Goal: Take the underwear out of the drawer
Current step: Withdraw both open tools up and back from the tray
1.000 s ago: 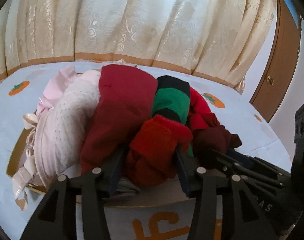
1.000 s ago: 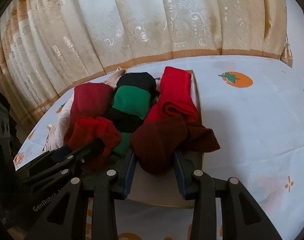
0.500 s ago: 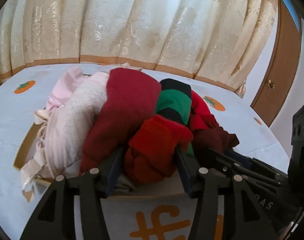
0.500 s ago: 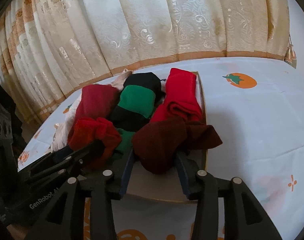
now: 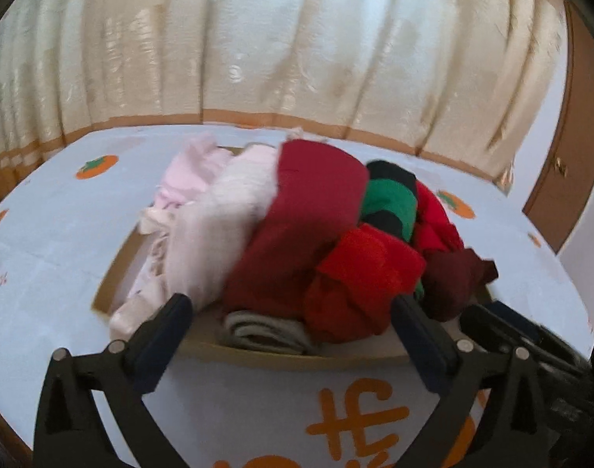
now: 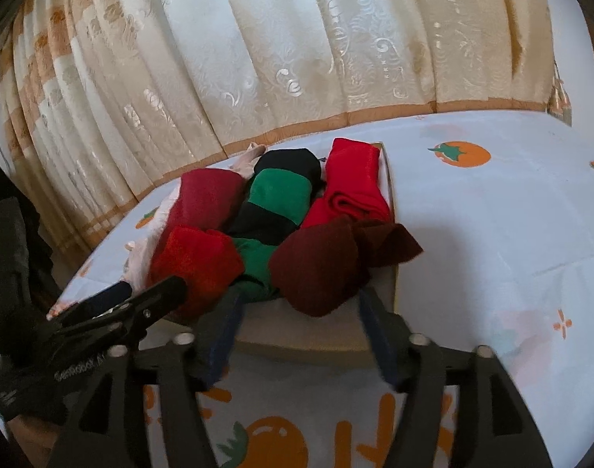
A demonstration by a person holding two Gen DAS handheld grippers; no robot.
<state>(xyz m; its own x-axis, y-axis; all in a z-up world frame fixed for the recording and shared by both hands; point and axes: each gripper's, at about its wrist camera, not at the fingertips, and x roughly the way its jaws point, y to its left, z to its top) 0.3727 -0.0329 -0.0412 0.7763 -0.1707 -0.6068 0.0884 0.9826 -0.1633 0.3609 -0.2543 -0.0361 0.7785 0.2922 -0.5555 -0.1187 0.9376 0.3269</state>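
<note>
Both let go since a second ago: left gripper (image 5: 293, 314) opening wide off the bright red underwear (image 5: 359, 284), right gripper (image 6: 301, 316) opening off the maroon underwear (image 6: 316, 269). Both heaped in the cardboard drawer (image 5: 297, 353), twelve o'clock of the fingertips.

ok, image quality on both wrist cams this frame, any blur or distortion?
Left wrist view: smeared all over, curtain and pale pink garment soft. Right wrist view: sharper, curtain pattern crisp, only the right gripper blurs as its jaws open. Both: fisheye bowing, dark corners.
</note>
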